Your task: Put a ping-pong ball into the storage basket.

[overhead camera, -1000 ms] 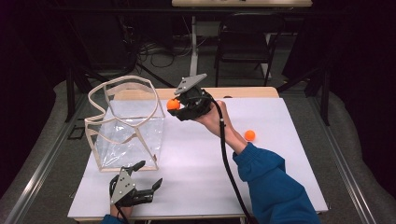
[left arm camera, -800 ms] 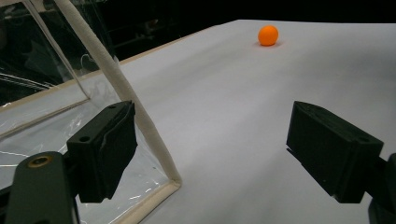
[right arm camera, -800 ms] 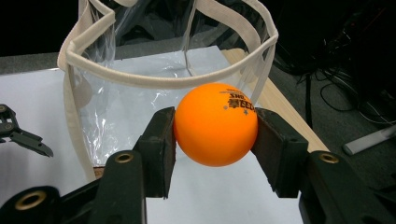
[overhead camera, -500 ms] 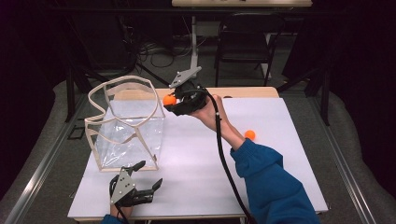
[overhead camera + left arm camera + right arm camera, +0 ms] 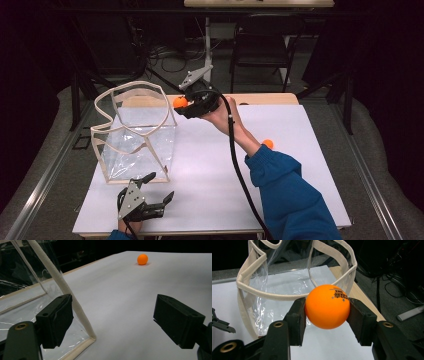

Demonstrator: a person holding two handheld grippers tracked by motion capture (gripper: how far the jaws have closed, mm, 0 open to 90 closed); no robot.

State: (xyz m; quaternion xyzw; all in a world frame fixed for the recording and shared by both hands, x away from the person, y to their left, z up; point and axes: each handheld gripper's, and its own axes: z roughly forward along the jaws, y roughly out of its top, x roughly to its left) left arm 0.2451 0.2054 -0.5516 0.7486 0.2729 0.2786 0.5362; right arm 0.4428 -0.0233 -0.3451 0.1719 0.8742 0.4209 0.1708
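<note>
My right gripper (image 5: 183,105) (image 5: 327,310) is shut on an orange ball (image 5: 179,102) (image 5: 327,306), held in the air just beside the far right rim of a clear plastic bag (image 5: 135,131) (image 5: 287,282) with a cream fabric trim. The bag stands open on the white table (image 5: 210,170). A second orange ball (image 5: 268,144) (image 5: 142,259) lies on the table to the right of my forearm. My left gripper (image 5: 160,190) (image 5: 113,320) rests open near the table's front edge, just in front of the bag's near corner (image 5: 82,325), nothing between its jaws.
A blue sleeve (image 5: 287,192) and the right gripper's black cable (image 5: 240,170) cross the right half of the table. A strip of bare wood (image 5: 265,98) runs along the table's far edge. Beyond stand chair legs and cables on the floor (image 5: 220,55).
My right gripper has carried the orange ball up and to the left, toward the bag's rim. The left gripper has stayed put.
</note>
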